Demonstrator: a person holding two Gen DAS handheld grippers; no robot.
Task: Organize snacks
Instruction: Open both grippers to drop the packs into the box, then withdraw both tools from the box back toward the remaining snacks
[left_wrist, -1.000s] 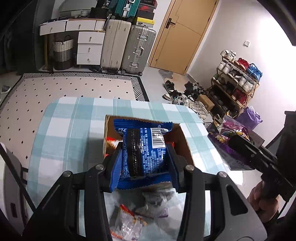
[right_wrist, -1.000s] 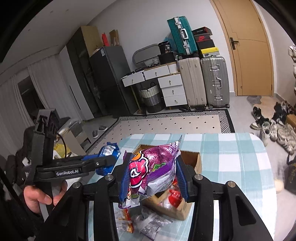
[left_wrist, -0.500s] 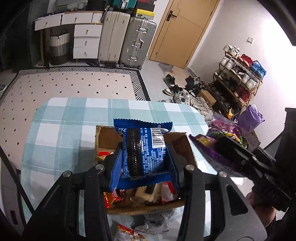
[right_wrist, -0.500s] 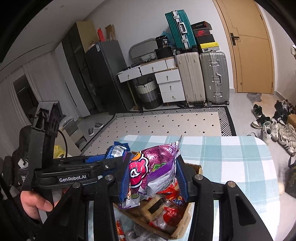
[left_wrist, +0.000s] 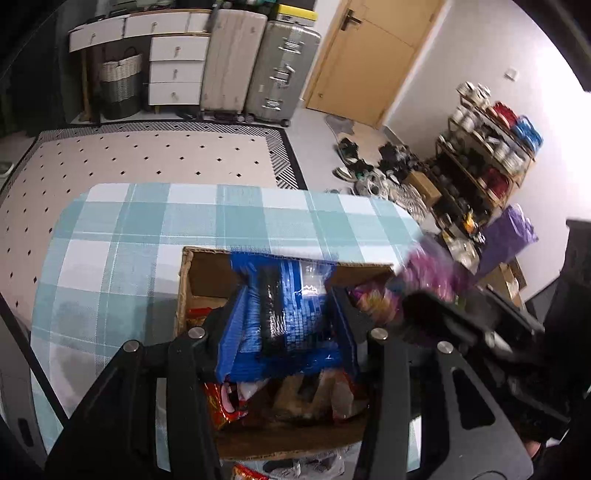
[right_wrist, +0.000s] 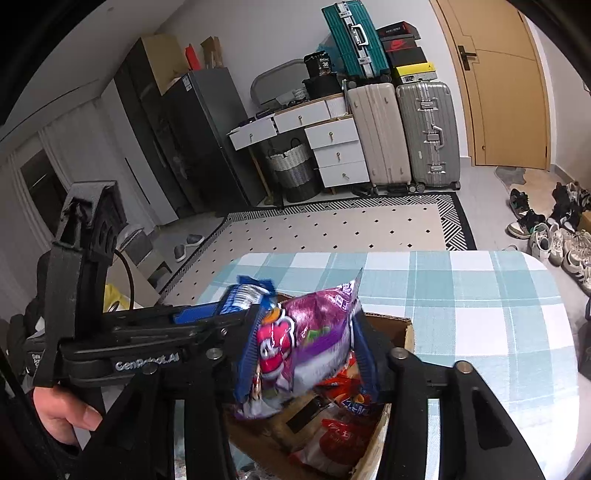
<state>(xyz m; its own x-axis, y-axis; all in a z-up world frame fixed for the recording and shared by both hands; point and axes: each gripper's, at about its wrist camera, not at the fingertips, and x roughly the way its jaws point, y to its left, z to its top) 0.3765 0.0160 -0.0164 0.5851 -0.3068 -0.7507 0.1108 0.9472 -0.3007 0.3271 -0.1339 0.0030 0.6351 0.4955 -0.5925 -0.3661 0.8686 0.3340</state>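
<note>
A blue snack packet (left_wrist: 288, 310) sits upright between the pads of my left gripper (left_wrist: 284, 306), just above the open cardboard box (left_wrist: 207, 254). The pads still touch it while the jaws start opening. My right gripper (right_wrist: 306, 332) has a purple snack bag (right_wrist: 310, 343) between its pads over the same box (right_wrist: 402, 325). Its jaws are opening, and the blurred bag still touches both pads. From the left wrist view, the purple bag (left_wrist: 424, 266) and right gripper (left_wrist: 443, 314) hang over the box's right rim. The right wrist view shows the blue packet (right_wrist: 247, 291) at the left.
The box stands on a teal checked table (left_wrist: 129, 240) and holds several red and orange snack packets (right_wrist: 340, 432). A loose packet (left_wrist: 251, 472) lies before the box. A hand (right_wrist: 62, 413) grips the left tool. Suitcases, drawers and a shoe rack stand beyond.
Both grippers came down and forward over the box, which now fills the space below the packets. The purple bag has swung in over the box's right rim and is blurred.
</note>
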